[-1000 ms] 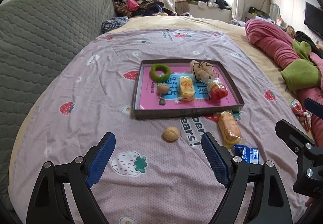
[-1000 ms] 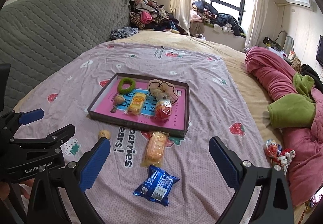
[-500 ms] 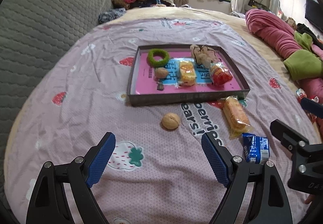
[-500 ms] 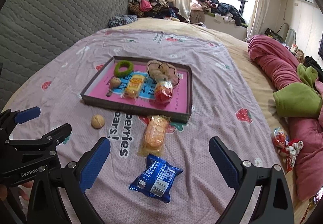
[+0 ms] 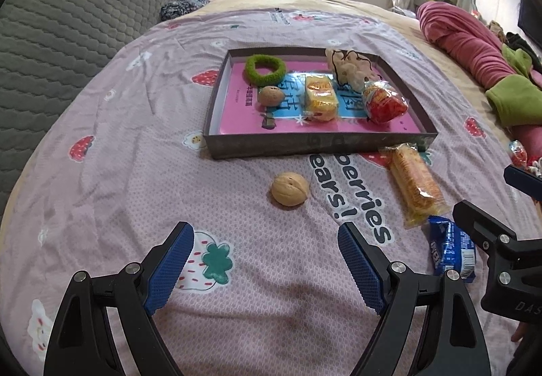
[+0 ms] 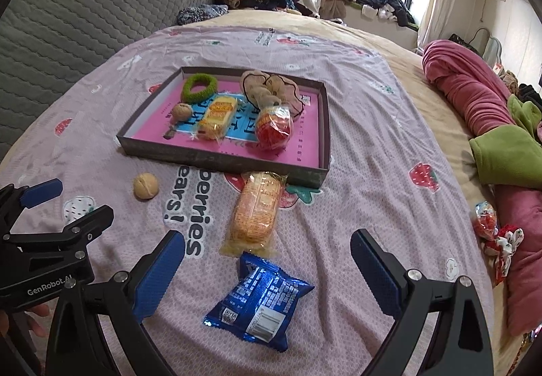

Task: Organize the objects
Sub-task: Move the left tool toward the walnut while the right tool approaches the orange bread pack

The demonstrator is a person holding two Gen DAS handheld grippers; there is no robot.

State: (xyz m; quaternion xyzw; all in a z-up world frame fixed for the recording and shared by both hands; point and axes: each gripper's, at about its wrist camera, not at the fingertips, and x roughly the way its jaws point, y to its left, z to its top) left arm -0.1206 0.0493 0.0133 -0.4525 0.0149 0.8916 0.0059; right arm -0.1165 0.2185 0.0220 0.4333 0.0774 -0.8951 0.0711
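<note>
Two claws hang over the bed, both spread wide with nothing between their ribbed blue pads. Your left claw (image 5: pixel 266 262) and your right claw (image 6: pixel 267 269) each carry black angular arms studded with silver bolts.

Largest beneath them is the bedsheet (image 5: pixel 135 138), a thin lilac cloth with a fine dotted weave, printed with strawberries and dark lettering, lying a little wrinkled. Ahead of both claws sits the tray (image 6: pixel 216 160), a shallow rectangular cardboard lid with dull grey walls and a glossy pink and blue floor. Inside it lie a beige ruffled scrunchie (image 6: pixel 267 89), a fuzzy green ring (image 6: pixel 199 87), a crinkly yellow snack pack (image 6: pixel 216 116), a bulging red and clear snack bag (image 6: pixel 273 130) and a rough round walnut (image 6: pixel 181 111).

Just ahead of your right claw, touching the tray's near wall, lies the long cracker pack (image 6: pixel 255 213), clear film over orange biscuits. Between your right claw's pads, closest to you, lies the blue foil packet (image 6: pixel 259 303), shiny and puckered at its sealed ends; in the left view the same packet (image 5: pixel 450 247) sits right of your left claw. Straight ahead of your left claw, apart from the tray, rests a loose walnut (image 5: pixel 290 189), pale tan, rounded and seamed.
</note>
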